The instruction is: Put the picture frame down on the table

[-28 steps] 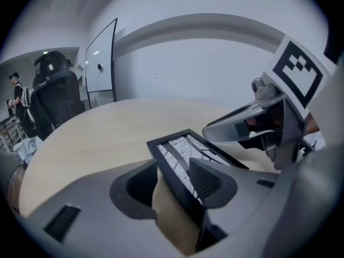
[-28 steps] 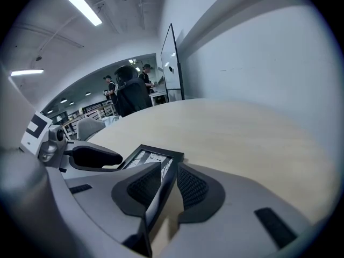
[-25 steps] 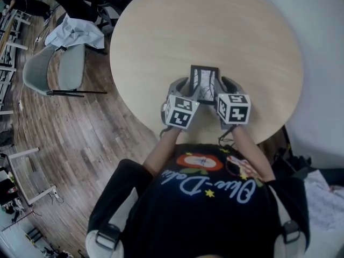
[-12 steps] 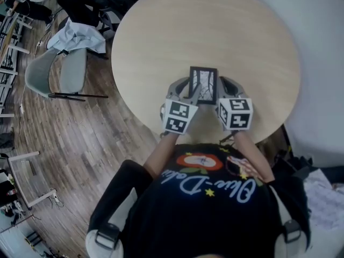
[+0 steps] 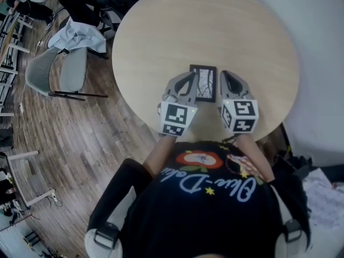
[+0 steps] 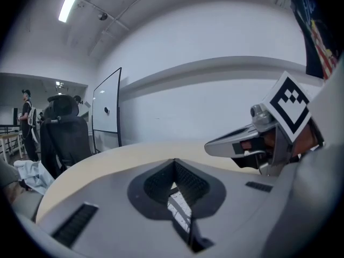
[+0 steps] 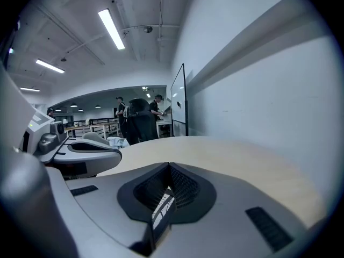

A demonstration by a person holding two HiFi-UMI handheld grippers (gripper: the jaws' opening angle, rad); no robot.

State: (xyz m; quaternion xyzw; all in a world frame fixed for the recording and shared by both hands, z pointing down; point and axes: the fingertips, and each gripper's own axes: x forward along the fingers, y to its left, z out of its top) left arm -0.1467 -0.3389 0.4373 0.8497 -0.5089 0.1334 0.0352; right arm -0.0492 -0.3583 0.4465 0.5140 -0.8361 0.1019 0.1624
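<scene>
Near the table's (image 5: 204,26) six o'clock edge, the left gripper (image 5: 187,82) has just been closing on nothing and the right gripper (image 5: 230,79) is clenched empty. They flank the picture frame (image 5: 204,83) at nine and three — it lies flat between them, apparently delivered.

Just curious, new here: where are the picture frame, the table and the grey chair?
picture frame (image 5: 203,83), head view, its middle.
table (image 5: 215,26), head view, bare top.
chair (image 5: 71,66), head view, its seat.
</scene>
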